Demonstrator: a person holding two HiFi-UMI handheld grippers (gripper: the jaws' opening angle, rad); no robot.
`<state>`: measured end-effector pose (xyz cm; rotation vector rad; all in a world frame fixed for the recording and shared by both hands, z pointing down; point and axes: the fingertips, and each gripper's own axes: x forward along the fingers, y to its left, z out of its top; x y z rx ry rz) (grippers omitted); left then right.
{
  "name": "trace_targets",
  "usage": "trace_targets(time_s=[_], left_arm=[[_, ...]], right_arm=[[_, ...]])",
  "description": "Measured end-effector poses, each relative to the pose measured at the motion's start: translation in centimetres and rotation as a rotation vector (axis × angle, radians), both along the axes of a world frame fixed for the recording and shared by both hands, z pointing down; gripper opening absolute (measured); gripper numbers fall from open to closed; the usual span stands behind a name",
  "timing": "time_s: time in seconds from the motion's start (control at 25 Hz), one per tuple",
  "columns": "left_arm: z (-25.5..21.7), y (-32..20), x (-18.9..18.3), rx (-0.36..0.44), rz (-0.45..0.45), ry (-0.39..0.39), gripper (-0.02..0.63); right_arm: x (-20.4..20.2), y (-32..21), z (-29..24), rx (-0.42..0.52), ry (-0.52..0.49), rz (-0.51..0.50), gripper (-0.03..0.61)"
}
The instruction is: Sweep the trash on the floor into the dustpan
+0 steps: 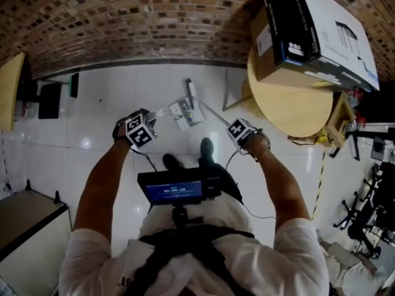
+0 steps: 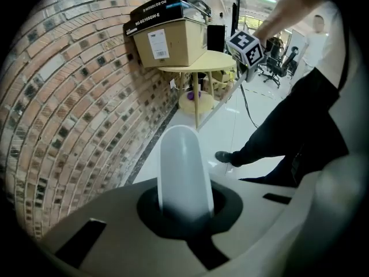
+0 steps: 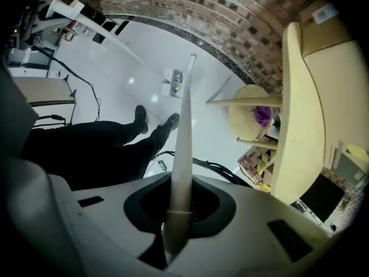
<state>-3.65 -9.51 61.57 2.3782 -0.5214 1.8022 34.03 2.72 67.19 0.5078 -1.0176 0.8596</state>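
In the head view a pale dustpan (image 1: pixel 184 111) lies on the white floor ahead of the person's feet. Its white handle (image 2: pixel 182 169) runs back to my left gripper (image 1: pixel 151 117), which is shut on it (image 2: pixel 184 212). My right gripper (image 1: pixel 231 127) is shut on a long cream broom stick (image 3: pixel 184 126). That stick slants down to the broom head (image 1: pixel 192 91) beside the dustpan (image 3: pixel 174 75). I cannot make out single pieces of trash among the pale shapes there. The right gripper's marker cube (image 2: pixel 247 48) shows in the left gripper view.
A round wooden table (image 1: pixel 296 106) carrying cardboard boxes (image 1: pixel 308 29) stands close on the right. A brick wall (image 1: pixel 123 17) runs along the far side. A dark cabinet (image 1: pixel 24 221) is at the near left. The person's shoes (image 1: pixel 207 147) and cables (image 3: pixel 219 167) are on the floor.
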Motion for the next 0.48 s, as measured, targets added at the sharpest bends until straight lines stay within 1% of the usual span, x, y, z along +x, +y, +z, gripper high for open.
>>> trace_targets(time_s=[0.08, 0.2, 0.28, 0.4, 0.48], left_arm=[[-0.5, -0.8, -0.6, 0.035, -0.037, 0.017, 0.002], [-1.3, -2.3, -1.7, 0.096, -0.099, 0.033, 0.002], [-1.6, -2.6, -2.2, 0.109, -0.102, 0.027, 0.002], [-1.4, -2.1, -3.4, 0.103, -0.091, 0.006, 0.002], [-1.6, -2.2, -4.3, 0.113, -0.109, 0.009, 0.002]], right_arm=[[-0.1, -1.0, -0.4, 0.006, 0.005, 0.014, 0.044], [-0.6, -2.7, -1.0, 0.014, 0.024, 0.005, 0.044], [-1.1, -3.5, -1.3, 0.012, 0.032, -0.006, 0.044], [-2.0, -4.4, -1.7, 0.008, 0.038, -0.024, 0.044], [-2.8, -4.9, -1.8, 0.006, 0.030, -0.030, 0.044]])
